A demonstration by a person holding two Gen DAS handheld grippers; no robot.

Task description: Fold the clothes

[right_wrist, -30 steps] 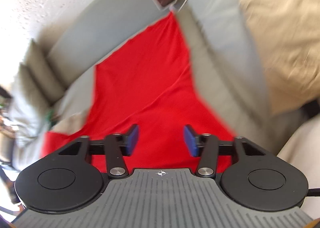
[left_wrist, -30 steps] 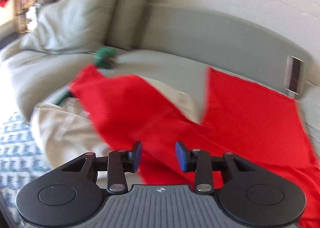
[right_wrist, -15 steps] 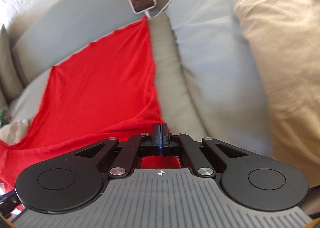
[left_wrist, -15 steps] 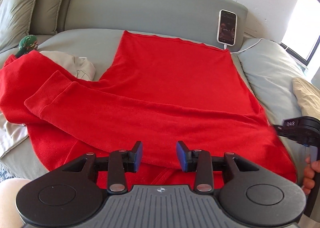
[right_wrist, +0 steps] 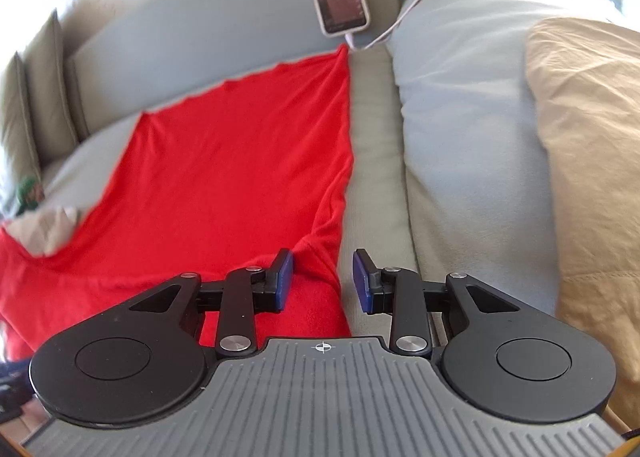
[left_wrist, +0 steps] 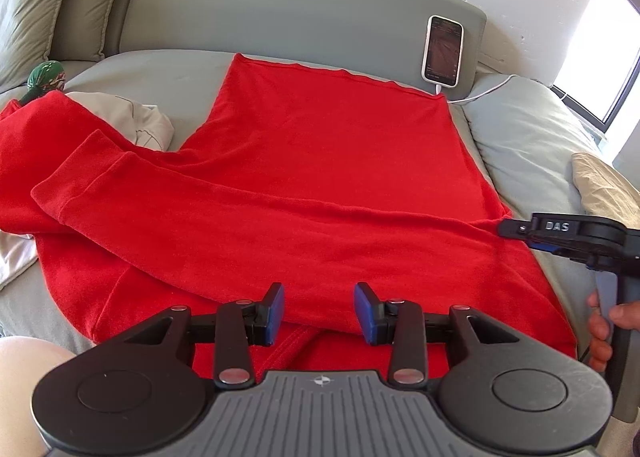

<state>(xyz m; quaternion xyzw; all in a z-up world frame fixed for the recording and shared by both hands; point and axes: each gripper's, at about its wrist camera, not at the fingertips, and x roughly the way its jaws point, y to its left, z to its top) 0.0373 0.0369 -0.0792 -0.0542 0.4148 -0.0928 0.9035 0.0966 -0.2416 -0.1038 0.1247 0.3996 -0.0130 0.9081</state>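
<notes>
Red sweater [left_wrist: 320, 161] spread flat on a grey sofa [left_wrist: 180, 73], hem toward the backrest, one sleeve folded across the body; its near edge is hidden behind the left gripper [left_wrist: 319, 309]. Left gripper: jaws parted above the fabric, nothing clamped. Right gripper [right_wrist: 322, 281]: jaws opening, straddling the sweater's right edge, pads clear of the cloth; in the left wrist view it is cut off at the frame edge. A phone [left_wrist: 443, 51] leans on the backrest. Beige cloth [left_wrist: 132, 121] is partly covered by the sweater.
</notes>
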